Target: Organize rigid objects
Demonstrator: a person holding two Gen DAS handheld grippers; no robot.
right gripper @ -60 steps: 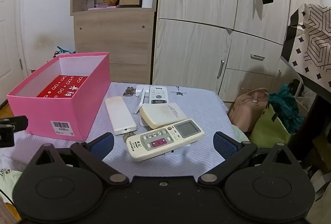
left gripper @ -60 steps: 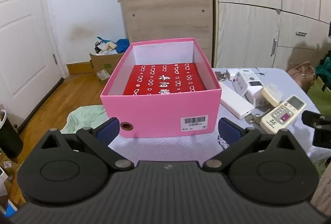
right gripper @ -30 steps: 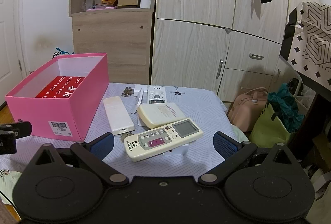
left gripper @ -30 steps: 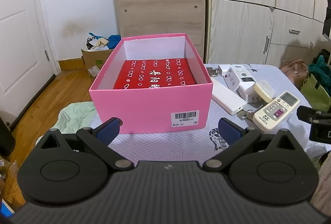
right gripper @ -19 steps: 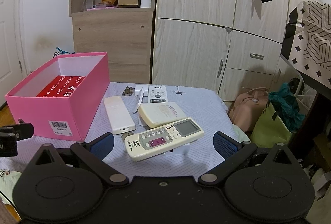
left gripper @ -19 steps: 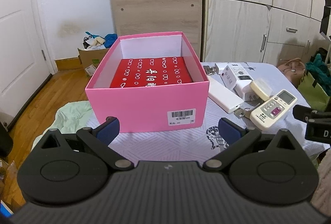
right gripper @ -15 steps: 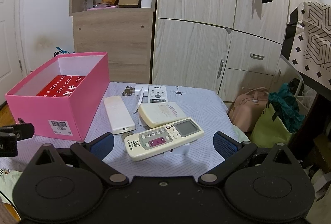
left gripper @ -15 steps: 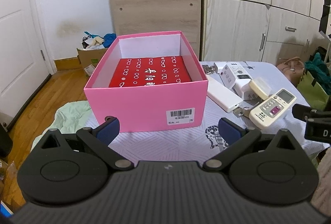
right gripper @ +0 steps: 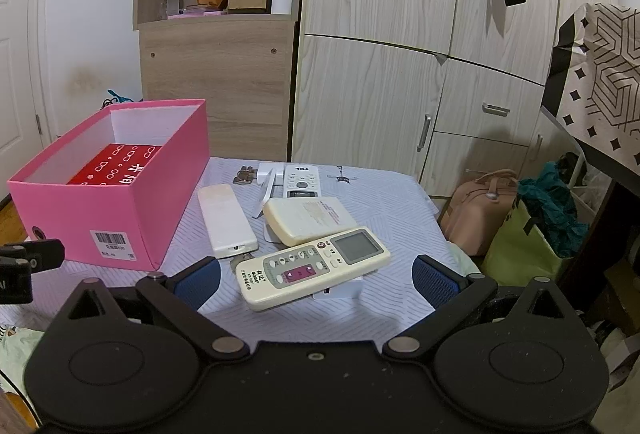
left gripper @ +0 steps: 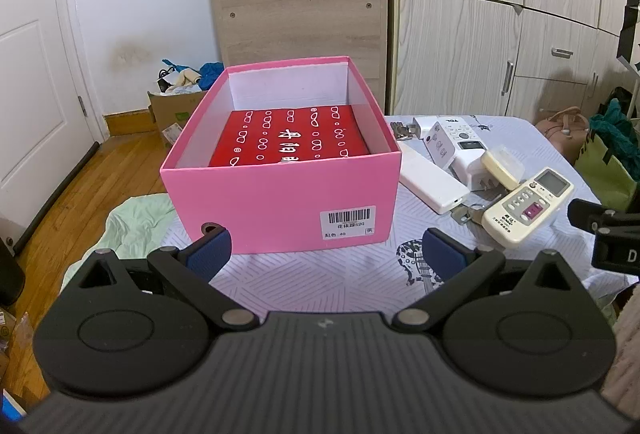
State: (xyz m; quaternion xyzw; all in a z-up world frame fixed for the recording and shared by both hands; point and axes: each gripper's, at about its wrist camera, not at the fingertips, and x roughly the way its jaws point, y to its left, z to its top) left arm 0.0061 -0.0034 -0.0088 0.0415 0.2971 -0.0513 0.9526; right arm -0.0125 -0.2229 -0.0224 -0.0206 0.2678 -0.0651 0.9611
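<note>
Pink box (left gripper: 280,209) stood on the table (left gripper: 320,282) with a red packet (left gripper: 288,139) inside; remotes (right gripper: 312,268) lay just beside it. The left gripper (left gripper: 326,254) and right gripper (right gripper: 316,278) both gaped wide, holding nothing, apart from everything.

One open pink cardboard box (right gripper: 132,209), one red patterned packet (left gripper: 288,141) inside. Remote controls: three — cream with grey screen (right gripper: 314,268), white TCL (right gripper: 301,178), yellowed face-down (right gripper: 310,220). One long white slab (right gripper: 226,220). One key bunch (right gripper: 245,175), upper centre.
</note>
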